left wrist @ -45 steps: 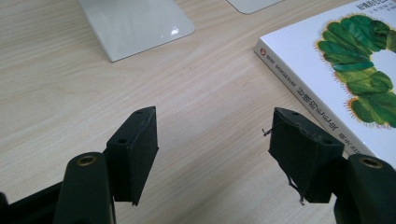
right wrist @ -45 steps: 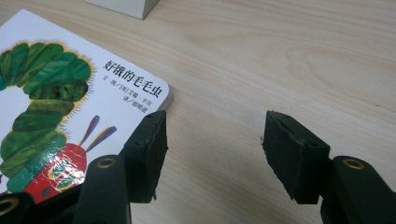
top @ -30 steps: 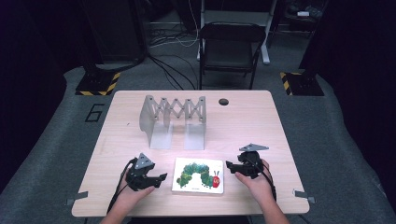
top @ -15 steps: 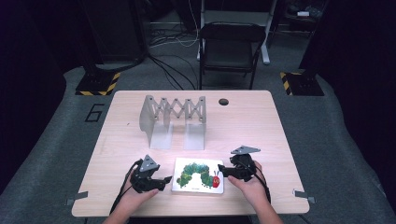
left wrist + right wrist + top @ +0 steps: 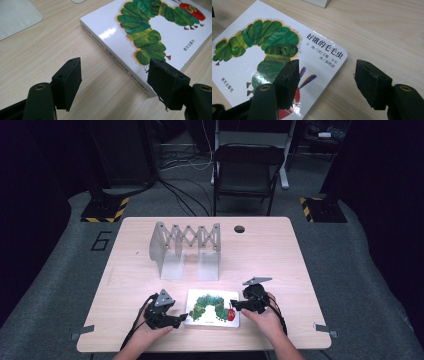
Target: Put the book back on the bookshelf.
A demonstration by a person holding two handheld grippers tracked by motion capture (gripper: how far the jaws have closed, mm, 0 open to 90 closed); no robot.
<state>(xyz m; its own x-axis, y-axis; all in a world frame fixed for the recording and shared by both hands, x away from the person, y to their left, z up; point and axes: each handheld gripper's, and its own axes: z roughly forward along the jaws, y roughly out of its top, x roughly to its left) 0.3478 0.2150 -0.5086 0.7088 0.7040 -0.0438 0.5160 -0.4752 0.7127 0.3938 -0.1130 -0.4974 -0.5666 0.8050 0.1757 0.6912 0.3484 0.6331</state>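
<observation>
Wooden table [image 5: 280, 255] under the high camera, dark floor around it, folding chair [image 5: 245, 175] beyond the far edge. Small dark round hole [image 5: 239, 229] near the far edge, right of centre.

Grey expanding rack [image 5: 186, 249] upright on the far-left half, scissor lattice across its top, two flat feet toward the near side. Well apart from the book.

Picture book [image 5: 212, 308] flat at the near edge, centred, cover up: green caterpillar with red head on white, head toward the right. Seen also in the left gripper view [image 5: 160, 32] with its spine facing the jaws, and in the right gripper view [image 5: 262, 57] with the printed title near its rounded corner.

Left gripper [image 5: 180, 321] low at the book's near-left corner, in the left hand [image 5: 152, 332]. Jaws apart, just been widening; in its own view [image 5: 113, 83] one pad over the book's corner, other over bare wood, neither pressing.

Right gripper [image 5: 235, 306] at the book's right edge, in the right hand [image 5: 262, 317]. Jaws wide, just been widening; in its own view [image 5: 328, 83] straddled the book's edge, one pad above the cover, other over wood. Nothing gripped.
</observation>
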